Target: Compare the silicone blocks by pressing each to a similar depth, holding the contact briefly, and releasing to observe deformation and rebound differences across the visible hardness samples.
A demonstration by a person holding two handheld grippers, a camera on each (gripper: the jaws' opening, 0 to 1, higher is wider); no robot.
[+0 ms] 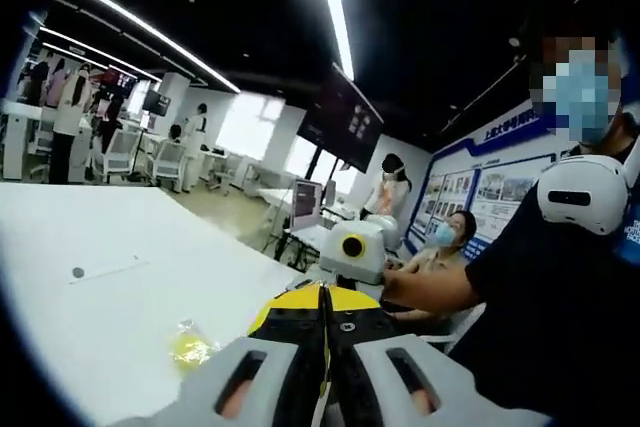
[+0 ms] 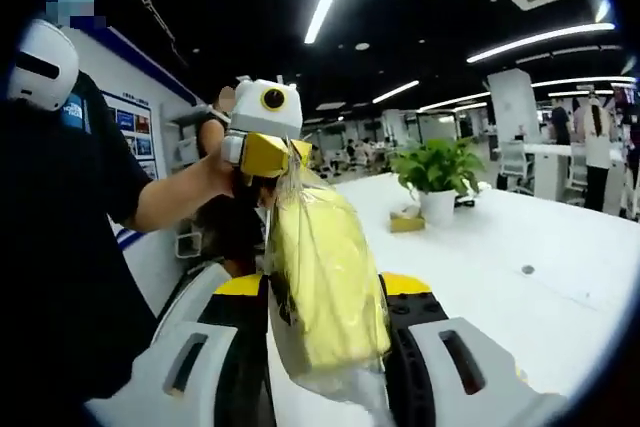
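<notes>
Right gripper (image 2: 325, 347): its jaws stand apart with a yellow silicone block (image 2: 322, 282) in a clear plastic bag between them; they appear to squeeze its sides, though true contact is hard to confirm.
Left gripper (image 1: 327, 332): its jaws are shut together with nothing visible between the tips. In the right gripper view it (image 2: 265, 137) sits at the top of the bagged block and seems to pinch the bag's neck.
Block position: held up in the air above the white table (image 2: 500, 277), not resting on it.
Second sample: a small yellowish piece in clear wrap (image 1: 188, 345) lies on the table in the left gripper view, just beside the left gripper.
Progress: judged early; one bagged block is in hand, and no press on the table is set up. Pressing, holding and releasing across samples looks mostly left.
View differences: the right gripper view shows the block and a potted plant (image 2: 437, 172); the left gripper view shows the loose sample.
</notes>
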